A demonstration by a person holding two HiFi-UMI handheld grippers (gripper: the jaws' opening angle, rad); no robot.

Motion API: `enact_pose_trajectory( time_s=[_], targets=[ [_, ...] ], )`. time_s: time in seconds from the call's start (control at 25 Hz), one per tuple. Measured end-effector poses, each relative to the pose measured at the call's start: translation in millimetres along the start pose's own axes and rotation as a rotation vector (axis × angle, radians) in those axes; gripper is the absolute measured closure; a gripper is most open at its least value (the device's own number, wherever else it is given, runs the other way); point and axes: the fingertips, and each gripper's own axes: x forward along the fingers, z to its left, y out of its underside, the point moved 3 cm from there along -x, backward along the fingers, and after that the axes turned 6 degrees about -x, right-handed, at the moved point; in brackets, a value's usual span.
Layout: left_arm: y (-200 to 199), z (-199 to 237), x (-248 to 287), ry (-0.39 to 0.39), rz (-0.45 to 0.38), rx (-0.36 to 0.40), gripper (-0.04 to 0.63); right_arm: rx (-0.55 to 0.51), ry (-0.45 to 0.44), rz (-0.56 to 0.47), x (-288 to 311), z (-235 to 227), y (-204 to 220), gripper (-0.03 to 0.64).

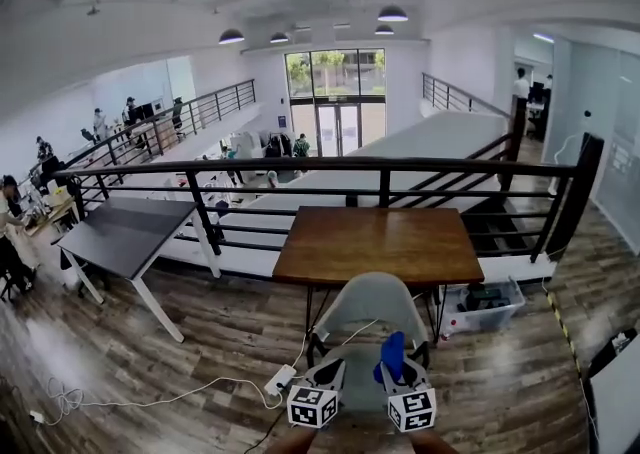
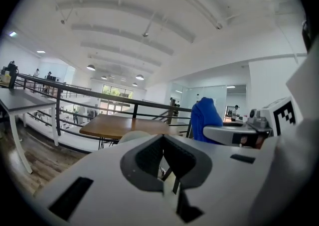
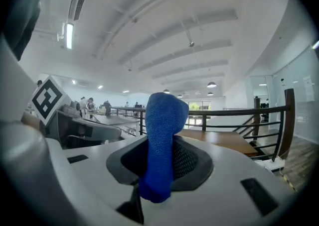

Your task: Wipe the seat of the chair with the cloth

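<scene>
A pale grey-green chair (image 1: 368, 310) stands tucked against a brown wooden table (image 1: 380, 242), directly in front of me. Both grippers hover low over its seat, side by side and pointing upward. My right gripper (image 1: 399, 369) is shut on a blue cloth (image 1: 393, 353), which sticks up from between the jaws as a folded bundle (image 3: 163, 135). My left gripper (image 1: 326, 372) is shut with nothing in it; in its own view the pads (image 2: 149, 156) meet in a narrow V. The blue cloth (image 2: 204, 115) and the chair's top (image 2: 132, 135) also show in that view.
A white power strip (image 1: 280, 379) with a long cable lies on the wooden floor left of the chair. A clear plastic box (image 1: 483, 307) sits under the table's right side. A dark grey table (image 1: 125, 234) stands to the left, and a black railing (image 1: 380, 174) runs behind.
</scene>
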Motion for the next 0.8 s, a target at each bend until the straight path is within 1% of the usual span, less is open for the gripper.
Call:
enact_pose_trajectory(
  time_s=[0.2,0.4,0.8],
  targets=[
    [1,-20,0,-0.007,-0.015,-0.004,0.588,-0.010,-0.019,-0.018,-10,-8,-3,0.508],
    [5,-31,2,-0.018,-0.014,-0.001,0.588,-0.014,-0.035,-0.012,-16,-14,0,0.508],
    [9,-46,-3,-0.011,0.006,0.022,0.588,0.020,0.014,-0.014,-30,-30,0,0.508]
  ],
)
